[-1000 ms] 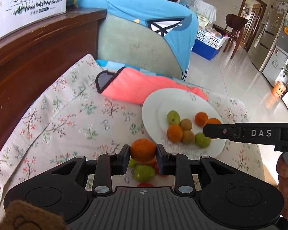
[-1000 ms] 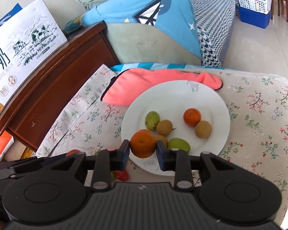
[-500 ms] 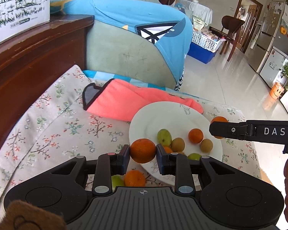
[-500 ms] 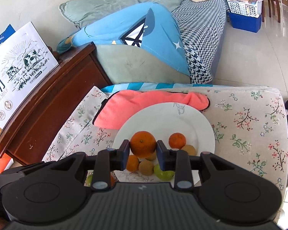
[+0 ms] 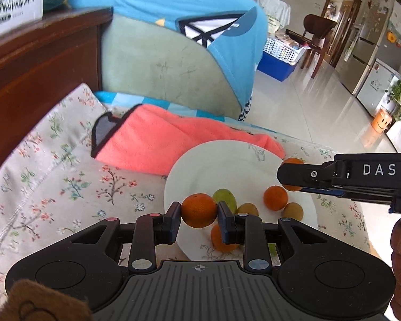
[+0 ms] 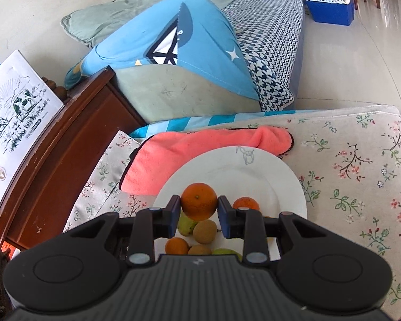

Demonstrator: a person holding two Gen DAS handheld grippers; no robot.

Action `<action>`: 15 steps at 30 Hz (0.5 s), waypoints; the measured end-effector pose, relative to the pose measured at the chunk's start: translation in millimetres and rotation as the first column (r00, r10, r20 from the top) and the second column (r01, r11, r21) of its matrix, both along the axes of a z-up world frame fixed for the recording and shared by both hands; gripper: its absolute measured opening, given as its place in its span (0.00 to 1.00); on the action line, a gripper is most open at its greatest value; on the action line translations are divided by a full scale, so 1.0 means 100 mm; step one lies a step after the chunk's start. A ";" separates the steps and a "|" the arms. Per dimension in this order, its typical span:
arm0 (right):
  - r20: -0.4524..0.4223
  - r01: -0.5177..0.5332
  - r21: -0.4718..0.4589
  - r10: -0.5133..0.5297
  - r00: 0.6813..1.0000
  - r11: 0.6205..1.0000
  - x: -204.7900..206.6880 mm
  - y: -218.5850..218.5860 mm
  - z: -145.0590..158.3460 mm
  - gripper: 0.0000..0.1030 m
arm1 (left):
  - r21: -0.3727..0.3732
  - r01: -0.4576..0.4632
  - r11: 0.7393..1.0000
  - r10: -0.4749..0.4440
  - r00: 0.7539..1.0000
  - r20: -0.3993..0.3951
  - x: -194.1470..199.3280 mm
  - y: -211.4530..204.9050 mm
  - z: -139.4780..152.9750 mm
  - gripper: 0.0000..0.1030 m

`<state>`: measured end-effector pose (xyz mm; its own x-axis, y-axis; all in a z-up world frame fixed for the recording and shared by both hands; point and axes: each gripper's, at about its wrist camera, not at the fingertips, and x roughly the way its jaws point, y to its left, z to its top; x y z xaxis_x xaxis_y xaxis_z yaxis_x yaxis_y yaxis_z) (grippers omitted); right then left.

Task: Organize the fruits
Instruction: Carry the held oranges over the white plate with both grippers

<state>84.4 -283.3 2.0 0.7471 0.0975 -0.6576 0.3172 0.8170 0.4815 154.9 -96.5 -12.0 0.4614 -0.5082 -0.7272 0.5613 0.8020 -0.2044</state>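
left gripper point(image 5: 199, 214) clamps orange point(image 5: 198, 210) | above plate point(image 5: 222, 160) rim

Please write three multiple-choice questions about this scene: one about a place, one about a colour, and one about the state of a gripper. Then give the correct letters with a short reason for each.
1. Where does the pink towel lie?
A. partly under the far rim of the white plate
B. on the wooden cabinet
C. on the floor

2. What colour is the fruit held by the right gripper?
A. green
B. orange
C. brown

3. What is the state of the left gripper?
A. wide open and empty
B. shut with nothing inside
C. shut on an orange

Answers:
1 A, the plate's far rim overlaps the towel on the flowered cloth.
2 B, the round fruit between its fingers is orange.
3 C, both fingers press the sides of the orange.
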 end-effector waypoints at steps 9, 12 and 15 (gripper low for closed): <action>-0.022 -0.014 0.029 0.015 1.000 0.999 0.21 -0.03 -0.19 0.29 | 0.001 -0.008 1.000 0.008 1.000 -0.027 0.16 -0.09 -0.15 0.26; -0.038 -0.006 0.026 0.007 0.999 1.000 0.27 -0.04 -0.24 0.29 | 0.007 -0.011 1.000 0.011 1.000 -0.028 0.18 -0.10 -0.18 0.26; -0.048 0.002 0.025 -0.001 0.999 1.000 0.30 -0.04 -0.29 0.30 | 0.004 -0.013 1.000 0.013 0.999 -0.035 0.19 -0.11 -0.20 0.27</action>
<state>114.2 -287.7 -26.6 0.7146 0.1133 -0.6903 0.3418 0.8044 0.4859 173.7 -107.4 -32.0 0.4424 -0.4996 -0.7447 0.5434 0.8100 -0.2206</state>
